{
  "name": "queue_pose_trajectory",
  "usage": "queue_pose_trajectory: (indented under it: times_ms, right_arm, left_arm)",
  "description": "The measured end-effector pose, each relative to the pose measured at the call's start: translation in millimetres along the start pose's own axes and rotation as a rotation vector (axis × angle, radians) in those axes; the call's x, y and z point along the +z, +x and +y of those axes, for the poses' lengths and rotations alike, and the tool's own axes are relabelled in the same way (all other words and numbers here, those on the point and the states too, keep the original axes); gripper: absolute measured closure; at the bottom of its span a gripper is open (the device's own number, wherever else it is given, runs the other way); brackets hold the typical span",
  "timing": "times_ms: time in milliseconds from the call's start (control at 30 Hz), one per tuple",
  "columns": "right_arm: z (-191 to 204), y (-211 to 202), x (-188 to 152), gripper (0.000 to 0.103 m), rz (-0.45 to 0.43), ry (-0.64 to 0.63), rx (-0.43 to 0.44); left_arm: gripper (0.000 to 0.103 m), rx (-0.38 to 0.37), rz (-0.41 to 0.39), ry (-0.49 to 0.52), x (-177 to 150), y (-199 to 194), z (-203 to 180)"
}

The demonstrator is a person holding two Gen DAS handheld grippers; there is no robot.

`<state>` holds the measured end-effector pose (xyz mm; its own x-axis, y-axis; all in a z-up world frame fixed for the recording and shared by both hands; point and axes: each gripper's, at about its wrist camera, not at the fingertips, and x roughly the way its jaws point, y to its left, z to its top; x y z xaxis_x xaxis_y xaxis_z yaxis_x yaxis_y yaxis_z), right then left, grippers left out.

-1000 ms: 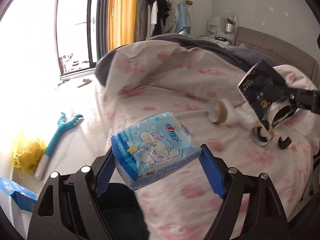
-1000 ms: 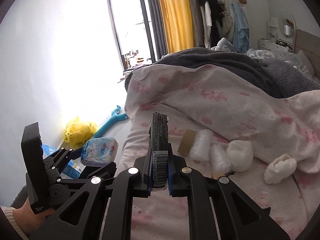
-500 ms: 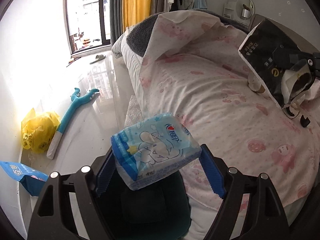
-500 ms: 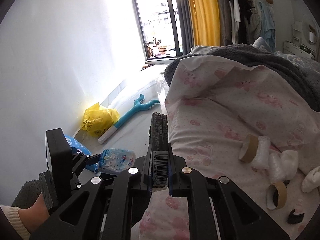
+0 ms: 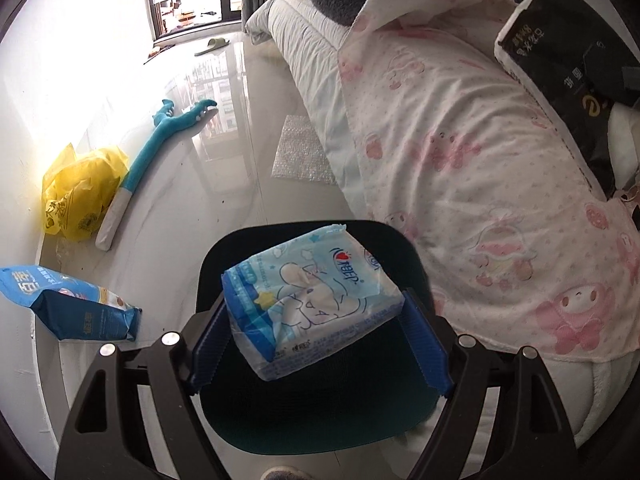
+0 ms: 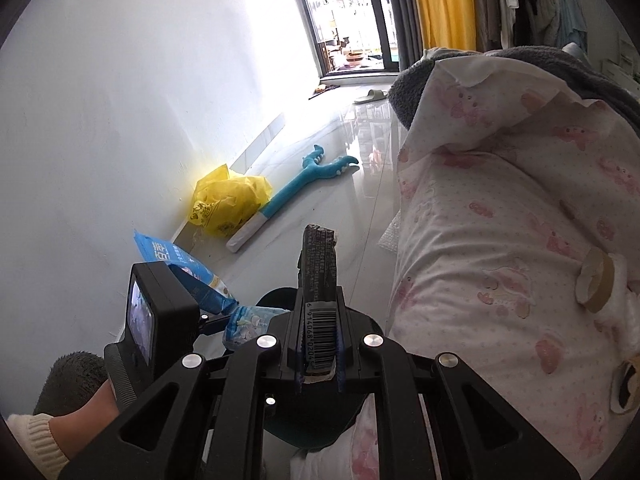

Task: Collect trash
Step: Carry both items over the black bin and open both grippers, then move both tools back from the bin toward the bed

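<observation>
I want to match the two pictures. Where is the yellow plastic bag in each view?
Left wrist view: the yellow plastic bag lies at the left edge, on the floor by the wall.
Right wrist view: it lies left of centre, at the foot of the wall.
Shared landmark: the blue claw-shaped toy lies on the floor beside it.

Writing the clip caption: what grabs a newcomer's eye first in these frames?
The blue tissue pack clamped in the left gripper, directly over the dark bin on the floor. Next, the flat black wrapper pinched edge-on in the right gripper. Then the yellow plastic bag by the wall and the pink-print quilt on the bed.
</observation>
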<state>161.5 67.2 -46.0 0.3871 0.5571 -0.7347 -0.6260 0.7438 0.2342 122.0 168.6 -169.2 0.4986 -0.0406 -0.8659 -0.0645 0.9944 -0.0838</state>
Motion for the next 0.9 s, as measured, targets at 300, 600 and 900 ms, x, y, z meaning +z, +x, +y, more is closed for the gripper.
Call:
queue_pose_trajectory:
  times_ms: [300, 600, 900]
  right_arm:
    - [14.0, 36.0, 0.9, 0.091, 0.083, 0.009, 0.018]
    - [25.0, 80.7, -9.2, 0.091, 0.187, 0.023, 0.025]
    - [35.8, 138.2, -32.9, 0.091, 0.322, -0.007, -0.014]
  left_arm:
    - [0.008, -0.010, 0.060, -0.099, -16.6, -0.2, 36.2]
    - [0.008, 0.012, -0.082, -0.123, -18.5, -42.5, 65.0]
    - [0.009, -0.013, -0.211, -0.101, -21.6, -86.5, 79.7]
